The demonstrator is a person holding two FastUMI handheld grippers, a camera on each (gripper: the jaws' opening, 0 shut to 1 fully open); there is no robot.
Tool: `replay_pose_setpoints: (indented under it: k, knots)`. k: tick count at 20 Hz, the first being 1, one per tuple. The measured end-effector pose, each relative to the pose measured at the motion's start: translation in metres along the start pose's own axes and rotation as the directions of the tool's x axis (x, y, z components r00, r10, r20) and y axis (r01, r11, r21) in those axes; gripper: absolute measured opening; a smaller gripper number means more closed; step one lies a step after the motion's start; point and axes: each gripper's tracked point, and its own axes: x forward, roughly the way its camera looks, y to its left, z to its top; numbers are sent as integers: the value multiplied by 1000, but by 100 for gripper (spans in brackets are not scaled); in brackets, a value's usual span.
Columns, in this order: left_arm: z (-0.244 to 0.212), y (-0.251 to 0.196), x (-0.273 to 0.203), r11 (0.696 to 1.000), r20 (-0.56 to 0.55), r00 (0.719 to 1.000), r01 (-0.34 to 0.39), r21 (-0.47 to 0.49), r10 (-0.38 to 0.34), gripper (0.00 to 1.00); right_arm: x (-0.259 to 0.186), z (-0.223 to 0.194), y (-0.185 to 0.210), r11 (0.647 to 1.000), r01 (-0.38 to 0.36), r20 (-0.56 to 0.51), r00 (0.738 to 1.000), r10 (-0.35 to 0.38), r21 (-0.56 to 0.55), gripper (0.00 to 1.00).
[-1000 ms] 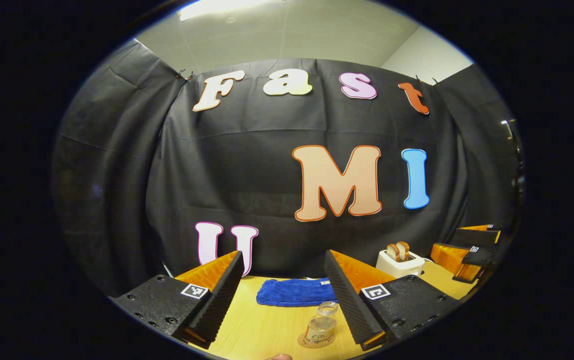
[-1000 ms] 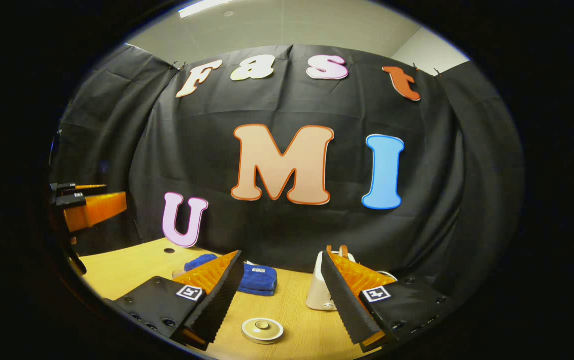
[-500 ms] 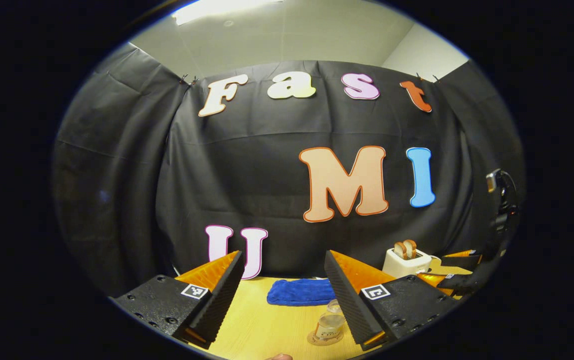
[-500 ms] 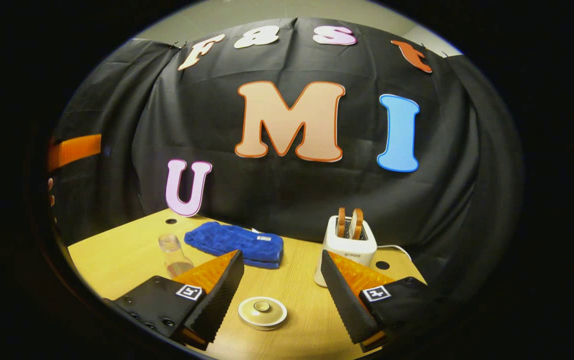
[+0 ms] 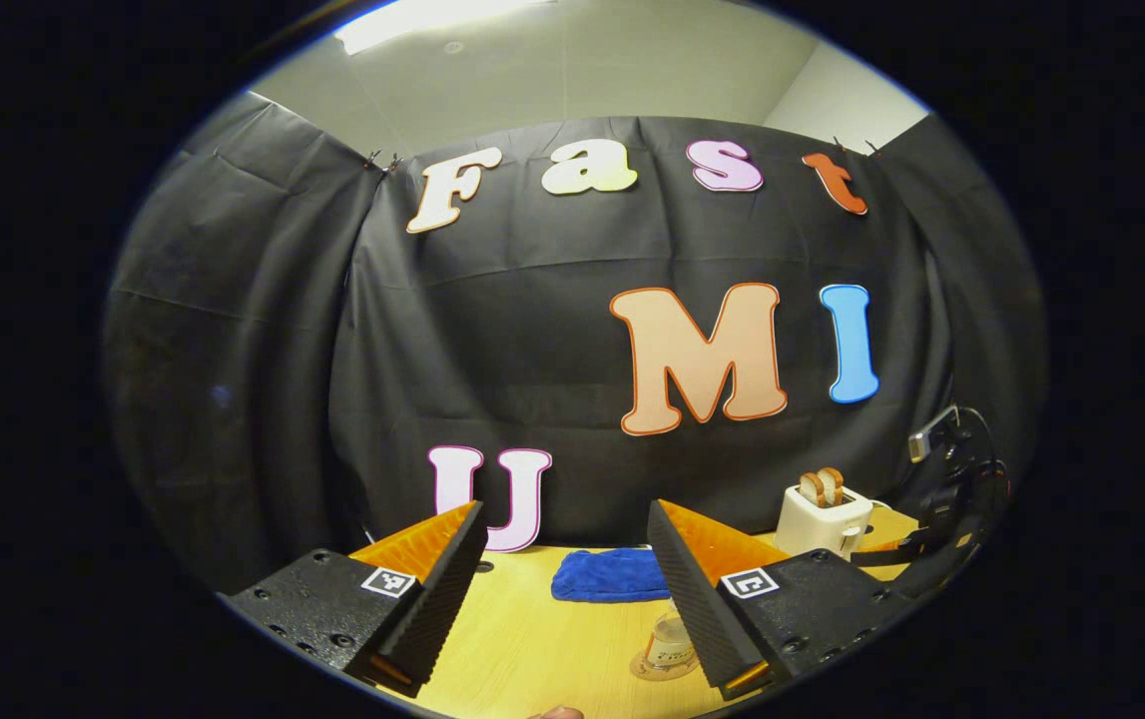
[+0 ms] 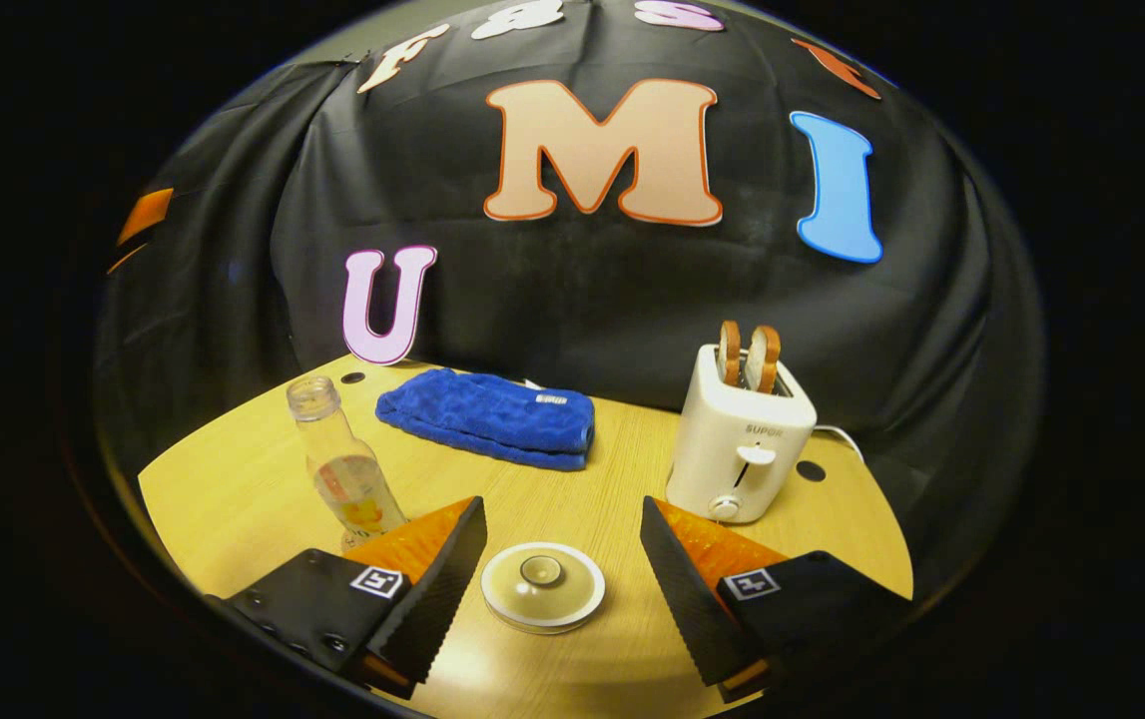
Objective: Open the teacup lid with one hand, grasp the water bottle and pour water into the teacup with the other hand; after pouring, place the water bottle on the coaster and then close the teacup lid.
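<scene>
A clear, uncapped water bottle (image 5: 670,639) stands upright on a round coaster (image 5: 654,669), partly hidden behind one finger of my left gripper (image 5: 567,504), which is open and holds nothing, above the table. In the right gripper view the same bottle (image 6: 344,471) stands at the left. A round cream lid with a centre knob (image 6: 542,586) lies low between the fingers of my right gripper (image 6: 562,501), which is open and not touching it. I cannot tell whether a cup sits under the lid. The right gripper (image 5: 936,544) also shows at the far right of the left gripper view.
A folded blue towel (image 6: 487,417) lies at the back of the wooden table (image 6: 233,489). A white toaster (image 6: 744,439) with two bread slices stands at the back right, its cord behind it. The towel (image 5: 612,576) and toaster (image 5: 824,514) show in the left gripper view too.
The right gripper has tilted down and closed in on the lid, which now sits larger between its fingers. The left gripper has drifted left, away from the bottle on the coaster.
</scene>
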Motion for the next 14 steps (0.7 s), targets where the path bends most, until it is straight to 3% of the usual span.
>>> replay_pose_setpoints:
  k: [5, 7, 8, 13, 14]
  knots:
    - [-1, 12, -5, 999, -8, 1000, -29, 19, 29, 94, 17, -27, 2, 1000, -6, -64, 998, 4, -28, 94]
    - [-3, 15, -6, 999, -15, 999, -39, 25, 39, 95, 23, -39, 7, 999, -12, -95, 995, 8, -38, 100]
    - [-4, 18, -7, 999, -17, 999, -44, 29, 45, 94, 25, -43, 6, 999, -10, -103, 995, 5, -45, 94]
    - [-10, 23, -8, 998, -35, 998, -58, 33, 59, 95, 30, -58, 9, 998, -8, -144, 990, 0, -57, 87]
    - [-11, 23, -8, 998, -35, 997, -60, 35, 61, 95, 30, -61, 8, 998, -5, -149, 989, -4, -62, 81]
